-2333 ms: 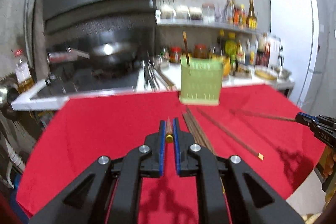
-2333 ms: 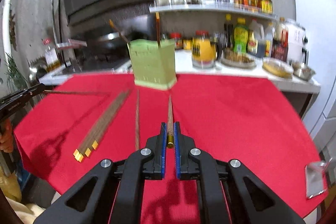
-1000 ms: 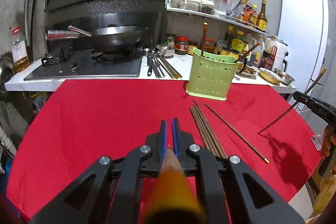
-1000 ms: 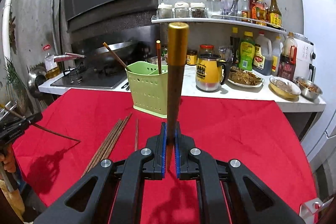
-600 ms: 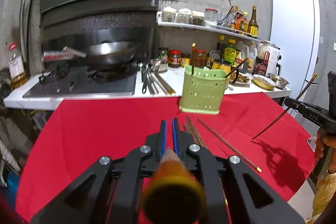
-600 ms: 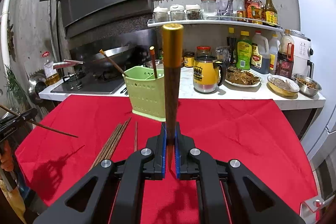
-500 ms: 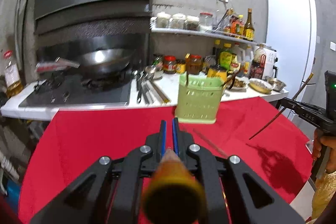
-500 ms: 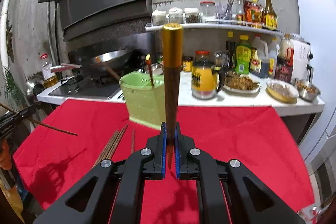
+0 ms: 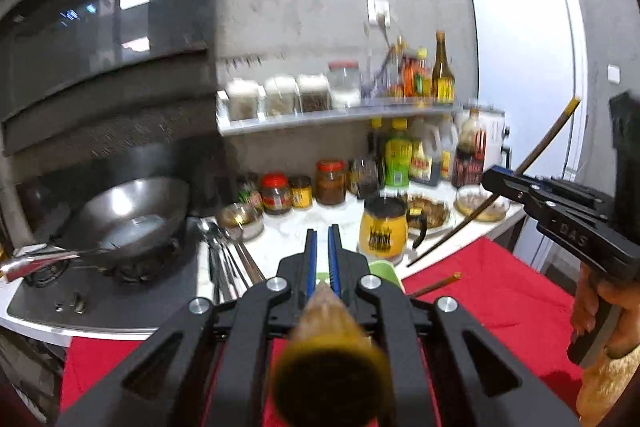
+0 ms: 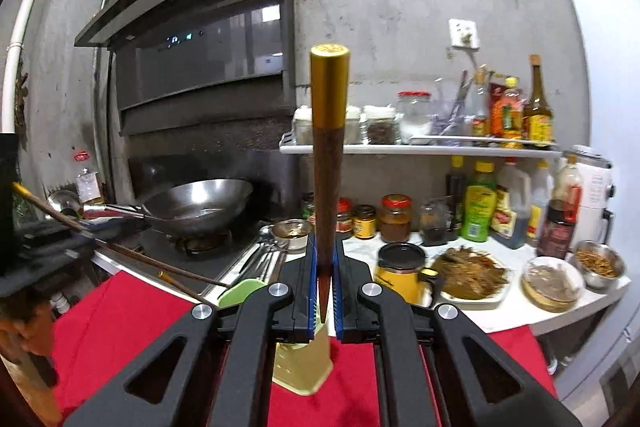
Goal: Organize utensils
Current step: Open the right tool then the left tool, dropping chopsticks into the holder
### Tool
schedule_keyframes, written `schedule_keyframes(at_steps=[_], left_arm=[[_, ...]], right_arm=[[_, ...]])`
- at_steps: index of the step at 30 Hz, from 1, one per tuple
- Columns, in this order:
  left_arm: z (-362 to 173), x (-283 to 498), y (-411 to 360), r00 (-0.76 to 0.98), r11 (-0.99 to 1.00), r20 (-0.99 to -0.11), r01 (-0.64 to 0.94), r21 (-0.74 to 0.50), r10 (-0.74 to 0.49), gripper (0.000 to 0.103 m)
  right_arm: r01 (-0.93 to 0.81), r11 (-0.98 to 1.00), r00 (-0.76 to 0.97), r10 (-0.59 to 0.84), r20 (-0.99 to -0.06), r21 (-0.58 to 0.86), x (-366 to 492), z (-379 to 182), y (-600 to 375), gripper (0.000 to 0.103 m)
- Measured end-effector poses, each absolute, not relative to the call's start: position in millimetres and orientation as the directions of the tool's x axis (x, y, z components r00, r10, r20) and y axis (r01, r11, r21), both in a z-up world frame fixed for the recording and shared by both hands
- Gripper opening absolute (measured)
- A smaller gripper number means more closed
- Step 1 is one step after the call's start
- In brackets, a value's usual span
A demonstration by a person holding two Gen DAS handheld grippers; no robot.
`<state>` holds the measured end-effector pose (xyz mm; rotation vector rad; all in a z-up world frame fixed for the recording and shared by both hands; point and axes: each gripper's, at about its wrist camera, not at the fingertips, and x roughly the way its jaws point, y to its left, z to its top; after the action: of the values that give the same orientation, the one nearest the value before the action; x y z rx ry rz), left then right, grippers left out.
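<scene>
Closest to the lens in the left wrist view, the gold-capped butt of a chopstick [image 9: 332, 367] fills the foreground, its shaft running forward into the left gripper [image 9: 322, 259], whose jaws are clamped on it. In the right wrist view the right gripper [image 10: 323, 279] likewise pinches a second chopstick [image 10: 328, 163], which stands upright between the jaws with its gold cap high above them and its tip pointing down. Just below and beyond those jaws sits the green utensil holder [image 10: 240, 293], largely covered by the gripper body, on the red cloth [image 10: 132, 315]. Two chopsticks appear to lean out of it to the left of the jaws. Judged from this, both held sticks have yet to go in, so the sorting is only partly done. Whether more chopsticks lie on the cloth is hidden beneath the grippers. Farther off, the wok [image 10: 200, 203], spoons [image 9: 224, 259] and shelf jars are motion-blurred in the left view
</scene>
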<state>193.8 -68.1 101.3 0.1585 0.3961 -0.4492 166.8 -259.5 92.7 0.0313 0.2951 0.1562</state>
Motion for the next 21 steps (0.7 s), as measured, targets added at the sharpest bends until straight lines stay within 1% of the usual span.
schedule_keyframes(at_steps=[5,8,9,10,11,12,13,14,15,17,20,21], left_arm=[[62,242,-89,0.759,0.881,-0.542,0.469,0.070,-0.361,0.006],[49,258,-92,0.735,0.879,-0.575,0.474,0.055,-0.360,0.006],[48,261,-93,0.744,0.882,-0.567,0.467,0.064,-0.353,0.006],[49,263,-93,0.754,0.885,-0.559,0.459,0.073,-0.345,0.006],[50,267,-93,0.750,0.887,-0.563,0.458,0.066,-0.346,0.011],[52,268,-92,0.750,0.889,-0.561,0.455,0.052,-0.351,0.021],[56,268,-91,0.756,0.893,-0.553,0.448,0.049,-0.349,0.027],[61,265,-89,0.773,0.898,-0.533,0.436,0.051,-0.345,0.037],[66,261,-87,0.785,0.900,-0.514,0.432,0.053,-0.346,0.040],[81,246,-80,0.807,0.902,-0.473,0.427,0.055,-0.353,0.040],[99,220,-68,0.843,0.919,-0.425,0.389,0.062,-0.329,0.041],[103,212,-63,0.852,0.923,-0.412,0.379,0.061,-0.323,0.043]], right_arm=[[-0.187,0.980,0.903,0.196,-0.383,0.061,203,63,-247,0.007],[-0.195,0.979,0.879,0.200,-0.433,0.055,219,46,-241,0.007],[-0.199,0.979,0.871,0.200,-0.449,0.050,224,41,-239,0.008],[-0.197,0.979,0.874,0.199,-0.444,0.052,227,40,-239,0.010],[-0.190,0.980,0.875,0.194,-0.443,0.052,228,40,-240,0.014],[-0.179,0.982,0.879,0.184,-0.440,0.054,228,42,-242,0.025],[-0.172,0.983,0.884,0.181,-0.431,0.059,226,45,-243,0.033],[-0.167,0.984,0.888,0.178,-0.425,0.063,225,48,-246,0.035],[-0.161,0.985,0.893,0.173,-0.415,0.063,221,52,-248,0.037],[-0.147,0.988,0.909,0.157,-0.387,0.055,205,63,-254,0.039],[-0.127,0.991,0.924,0.137,-0.356,0.052,181,77,-264,0.040],[-0.120,0.992,0.930,0.129,-0.345,0.048,168,81,-267,0.040]])
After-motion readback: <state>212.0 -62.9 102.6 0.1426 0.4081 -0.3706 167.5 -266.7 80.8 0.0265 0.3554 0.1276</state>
